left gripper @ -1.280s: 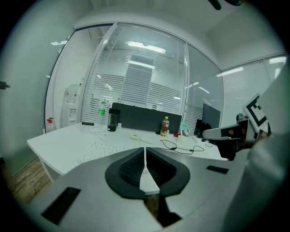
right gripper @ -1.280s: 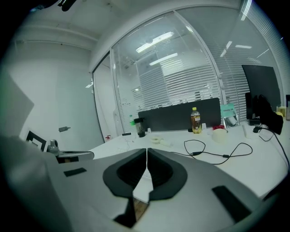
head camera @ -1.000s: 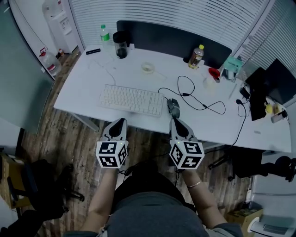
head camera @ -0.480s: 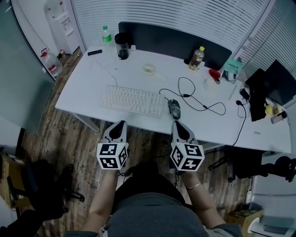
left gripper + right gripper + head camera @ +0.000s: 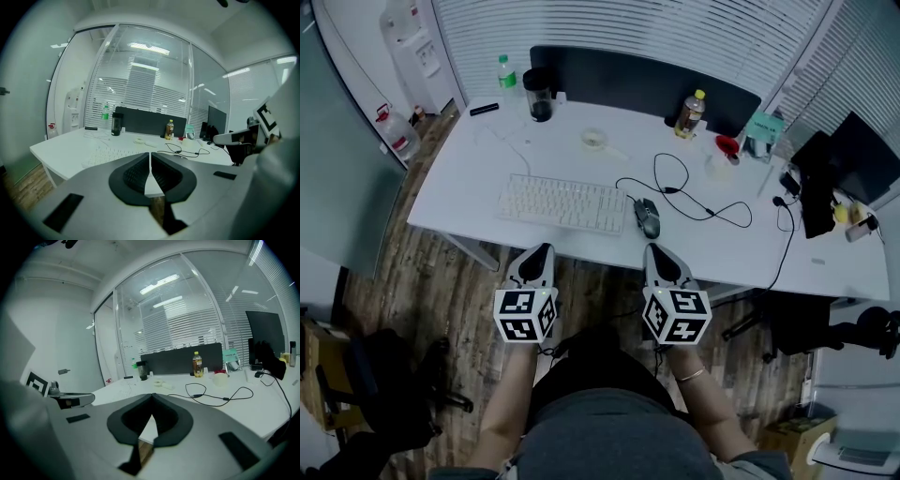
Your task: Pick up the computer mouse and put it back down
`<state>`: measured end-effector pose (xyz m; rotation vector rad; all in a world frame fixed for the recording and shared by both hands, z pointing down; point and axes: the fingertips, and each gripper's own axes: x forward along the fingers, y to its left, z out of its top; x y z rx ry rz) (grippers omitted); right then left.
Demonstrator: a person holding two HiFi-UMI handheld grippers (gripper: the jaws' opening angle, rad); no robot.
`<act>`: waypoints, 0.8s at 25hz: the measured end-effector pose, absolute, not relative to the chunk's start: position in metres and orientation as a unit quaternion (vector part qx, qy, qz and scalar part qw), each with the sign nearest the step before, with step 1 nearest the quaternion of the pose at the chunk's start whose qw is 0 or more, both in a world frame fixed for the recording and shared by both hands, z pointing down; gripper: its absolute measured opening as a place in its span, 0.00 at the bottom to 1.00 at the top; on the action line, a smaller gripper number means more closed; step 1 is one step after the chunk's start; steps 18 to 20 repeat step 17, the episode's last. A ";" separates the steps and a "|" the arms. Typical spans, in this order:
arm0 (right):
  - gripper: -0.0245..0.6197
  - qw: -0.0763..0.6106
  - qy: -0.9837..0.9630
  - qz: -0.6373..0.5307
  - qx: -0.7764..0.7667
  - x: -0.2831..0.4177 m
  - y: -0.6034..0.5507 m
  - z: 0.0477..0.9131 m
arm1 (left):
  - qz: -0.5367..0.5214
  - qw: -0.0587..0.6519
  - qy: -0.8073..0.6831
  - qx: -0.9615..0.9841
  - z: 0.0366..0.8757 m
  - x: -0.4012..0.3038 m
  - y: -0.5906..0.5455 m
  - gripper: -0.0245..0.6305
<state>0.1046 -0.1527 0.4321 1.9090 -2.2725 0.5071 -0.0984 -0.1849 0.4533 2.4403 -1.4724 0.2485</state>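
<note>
The dark computer mouse (image 5: 648, 217) lies on the white desk (image 5: 459, 187), just right of the white keyboard (image 5: 562, 203), with its cable running off to the right. Both grippers hover side by side over the floor, short of the desk's near edge, pointing at it. My right gripper (image 5: 654, 249) is shut and empty, directly in front of the mouse and a little short of it. My left gripper (image 5: 542, 249) is shut and empty in front of the keyboard. The jaws meet in the left gripper view (image 5: 150, 153) and the right gripper view (image 5: 152, 396). The right gripper's own body hides the mouse.
A black cable (image 5: 694, 192) loops across the desk right of the mouse. At the back stand a green-capped bottle (image 5: 507, 73), a black cup (image 5: 539, 95), a yellow-capped bottle (image 5: 689, 114) and a tape roll (image 5: 594, 139). Dark screens (image 5: 853, 169) sit at the far right.
The head view has shifted slightly. Both grippers stay shut in the same place before the desk edge, and the mouse has not moved on the desk.
</note>
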 end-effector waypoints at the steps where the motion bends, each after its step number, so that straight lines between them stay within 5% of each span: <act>1: 0.04 0.066 -0.754 0.169 0.632 0.104 -0.153 0.432 | 0.086 0.140 -0.509 0.845 0.453 -0.097 -0.185 0.08; 20: 0.04 0.071 -0.771 0.179 0.606 0.095 -0.151 0.439 | 0.092 0.138 -0.500 0.850 0.455 -0.084 -0.186 0.08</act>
